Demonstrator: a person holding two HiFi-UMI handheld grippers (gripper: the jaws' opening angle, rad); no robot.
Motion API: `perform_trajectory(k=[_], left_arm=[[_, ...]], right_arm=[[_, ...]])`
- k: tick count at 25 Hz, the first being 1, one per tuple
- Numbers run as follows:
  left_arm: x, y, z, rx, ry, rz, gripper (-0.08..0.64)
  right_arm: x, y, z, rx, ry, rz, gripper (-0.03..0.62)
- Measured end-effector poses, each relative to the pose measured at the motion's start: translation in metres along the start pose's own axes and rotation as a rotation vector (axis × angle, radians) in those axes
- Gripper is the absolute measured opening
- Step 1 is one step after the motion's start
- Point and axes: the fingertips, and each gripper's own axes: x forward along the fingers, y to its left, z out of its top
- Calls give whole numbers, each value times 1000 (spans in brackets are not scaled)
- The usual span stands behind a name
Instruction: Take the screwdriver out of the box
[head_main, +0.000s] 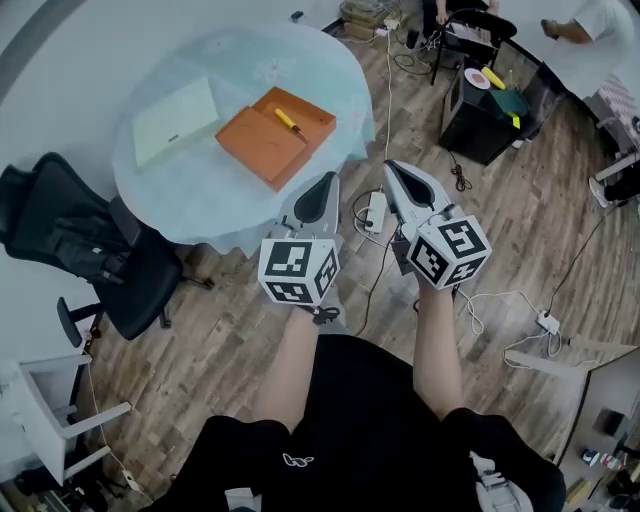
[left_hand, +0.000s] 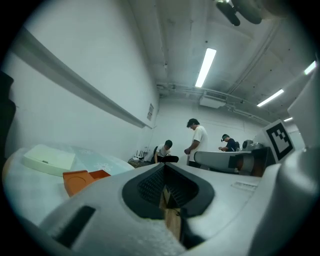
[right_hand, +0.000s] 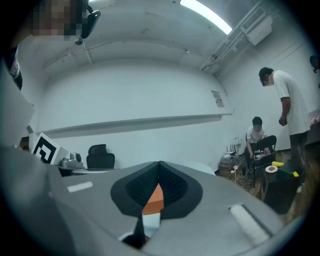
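An open orange box (head_main: 275, 135) lies on the round table (head_main: 190, 195) with the pale blue cloth. A yellow-handled screwdriver (head_main: 289, 121) lies inside it. Beside the box rests a pale flat lid (head_main: 175, 121). Both grippers hang short of the table's near edge, over the wooden floor, pointing towards it. My left gripper (head_main: 325, 185) has its tips together and holds nothing. My right gripper (head_main: 393, 170) is likewise shut and empty. In the left gripper view the box (left_hand: 82, 180) and lid (left_hand: 47, 159) sit left of the gripper (left_hand: 165, 167). In the right gripper view, orange shows through the slit below the gripper (right_hand: 160, 164) tips.
A black office chair (head_main: 90, 250) stands left of the table. A power strip (head_main: 377, 212) and cables lie on the floor under the grippers. A black side table (head_main: 490, 115) with a plate stands at the back right. Several people (left_hand: 197, 142) are across the room.
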Motion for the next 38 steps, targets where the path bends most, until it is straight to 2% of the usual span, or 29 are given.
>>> perform_trajectory(k=[7, 11, 16, 21, 24, 28, 30, 31, 38], left_arm=[[86, 173, 24, 4, 92, 109, 3], [118, 238, 25, -19, 119, 154, 3], [141, 254, 0, -57, 156, 176, 3], [146, 287, -2, -82, 169, 257, 3], [146, 303, -6, -105, 170, 300, 3], [143, 319, -15, -115, 179, 328, 3], [139, 328, -21, -132, 184, 347, 3], [137, 332, -24, -140, 185, 356, 3], [118, 361, -29, -173, 176, 413, 3]], right_arm=[[185, -31, 4, 41, 29, 13, 11], [243, -42, -7, 39, 65, 10, 11], [270, -78, -37, 64, 166, 0, 11], [316, -73, -64, 62, 280, 85, 12], [338, -65, -100, 29, 411, 139, 12], [367, -70, -155, -23, 582, 169, 18], [380, -71, -183, -57, 682, 195, 75], [385, -72, -196, -74, 733, 204, 81], [411, -81, -260, -190, 1050, 190, 123]])
